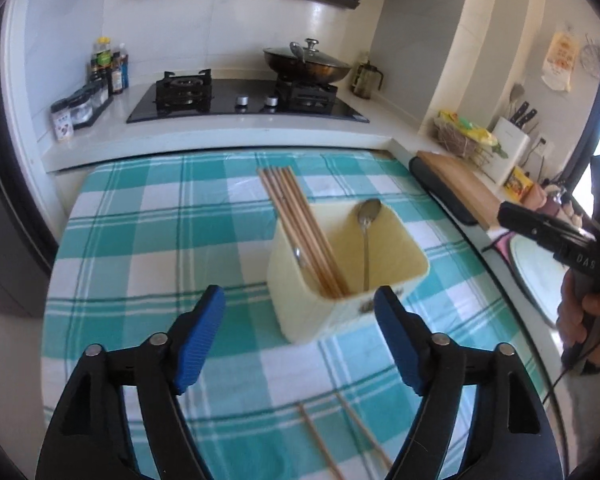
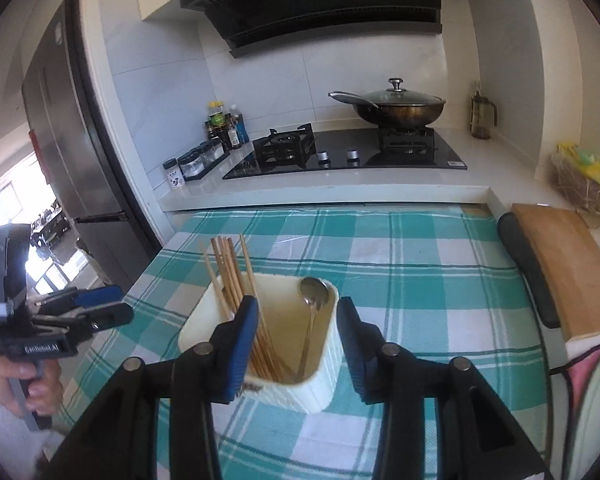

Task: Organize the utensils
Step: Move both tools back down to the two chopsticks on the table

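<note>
A cream square holder [image 1: 340,312] [image 2: 312,392] stands on the teal checked cloth [image 1: 140,240]. A bundle of wooden chopsticks [image 1: 296,216] [image 2: 230,268] leans in its left side, and a metal spoon [image 1: 368,216] [image 2: 314,292] stands at its right. Two loose chopsticks [image 1: 320,440] lie on the cloth, close under my left gripper [image 1: 300,300], which is wide open and empty just short of the holder. My right gripper [image 2: 298,308] hovers above the holder's near rim, jaws apart and empty. Each gripper shows at the edge of the other's view.
Behind the table runs a white counter with a gas hob [image 1: 244,100], a lidded wok [image 2: 396,108] and bottles [image 2: 224,124]. A wooden cutting board [image 2: 560,264] lies to the right, with a knife block [image 1: 512,148] beyond it. A fridge [image 2: 72,152] stands on the left.
</note>
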The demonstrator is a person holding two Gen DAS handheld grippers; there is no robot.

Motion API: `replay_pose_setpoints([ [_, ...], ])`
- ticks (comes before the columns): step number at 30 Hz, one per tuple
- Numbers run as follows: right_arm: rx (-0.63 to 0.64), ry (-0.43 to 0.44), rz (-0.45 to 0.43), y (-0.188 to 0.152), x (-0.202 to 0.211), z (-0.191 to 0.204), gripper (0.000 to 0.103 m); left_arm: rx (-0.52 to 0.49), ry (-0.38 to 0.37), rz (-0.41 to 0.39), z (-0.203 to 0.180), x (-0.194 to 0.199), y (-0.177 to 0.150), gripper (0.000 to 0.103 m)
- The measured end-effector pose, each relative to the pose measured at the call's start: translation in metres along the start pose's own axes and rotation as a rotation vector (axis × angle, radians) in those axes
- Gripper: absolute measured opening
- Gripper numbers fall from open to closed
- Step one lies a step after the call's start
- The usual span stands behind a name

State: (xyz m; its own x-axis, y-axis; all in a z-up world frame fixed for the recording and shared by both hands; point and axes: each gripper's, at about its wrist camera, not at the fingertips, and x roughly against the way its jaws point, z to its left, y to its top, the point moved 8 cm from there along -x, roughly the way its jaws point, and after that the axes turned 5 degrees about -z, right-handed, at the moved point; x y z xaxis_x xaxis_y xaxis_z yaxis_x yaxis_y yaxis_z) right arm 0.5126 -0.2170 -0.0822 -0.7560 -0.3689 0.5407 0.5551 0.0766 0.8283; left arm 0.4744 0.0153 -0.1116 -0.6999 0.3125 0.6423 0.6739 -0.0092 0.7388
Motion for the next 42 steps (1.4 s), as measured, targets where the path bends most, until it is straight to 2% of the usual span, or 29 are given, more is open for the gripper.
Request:
replay_pose_setpoints([
  [1,0.018,-0.003,0.005,-0.009,0.015,0.001,0.05,-0.002,0.001,0.025,0.004,0.014,-0.02,0.086],
  [4,0.039,-0.016,0.037,-0.052,0.048,0.001,0.05,0.037,0.011,0.076,0.015,0.038,-0.078,0.087],
  [9,0.028,-0.099,0.109,-0.179,0.076,0.006,0.05,0.177,0.044,0.093,0.012,0.052,-0.185,0.088],
  [12,-0.011,-0.136,0.166,-0.248,0.085,0.016,0.05,0.26,0.027,0.122,0.0,0.047,-0.225,0.088],
  [15,-0.029,-0.115,0.208,-0.283,0.092,0.029,0.051,0.222,-0.004,0.149,-0.02,0.041,-0.239,0.088],
  [17,-0.005,-0.095,0.236,-0.291,0.09,0.037,0.05,0.169,0.016,0.144,-0.031,0.038,-0.235,0.088],
  [19,0.017,-0.105,0.229,-0.289,0.089,0.042,0.05,0.147,0.027,0.125,-0.036,0.036,-0.229,0.088],
  [23,0.005,-0.056,0.209,-0.284,0.083,0.06,0.05,0.15,0.055,0.107,-0.035,0.037,-0.225,0.088],
  [26,0.049,-0.014,0.212,-0.285,0.079,0.082,0.05,0.145,0.098,0.106,-0.027,0.04,-0.23,0.088],
  [32,0.071,0.05,0.251,-0.286,0.061,0.107,0.05,0.189,0.129,0.117,-0.011,0.043,-0.241,0.088],
  [39,0.109,0.035,0.31,-0.288,0.019,0.12,0.049,0.173,0.143,0.099,-0.016,0.049,-0.238,0.088],
  [40,0.108,0.028,0.313,-0.289,0.015,0.119,0.046,0.169,0.145,0.098,-0.017,0.049,-0.238,0.088],
  [42,0.127,-0.014,0.304,-0.292,0.011,0.116,0.02,0.162,0.146,0.102,-0.02,0.048,-0.24,0.088],
])
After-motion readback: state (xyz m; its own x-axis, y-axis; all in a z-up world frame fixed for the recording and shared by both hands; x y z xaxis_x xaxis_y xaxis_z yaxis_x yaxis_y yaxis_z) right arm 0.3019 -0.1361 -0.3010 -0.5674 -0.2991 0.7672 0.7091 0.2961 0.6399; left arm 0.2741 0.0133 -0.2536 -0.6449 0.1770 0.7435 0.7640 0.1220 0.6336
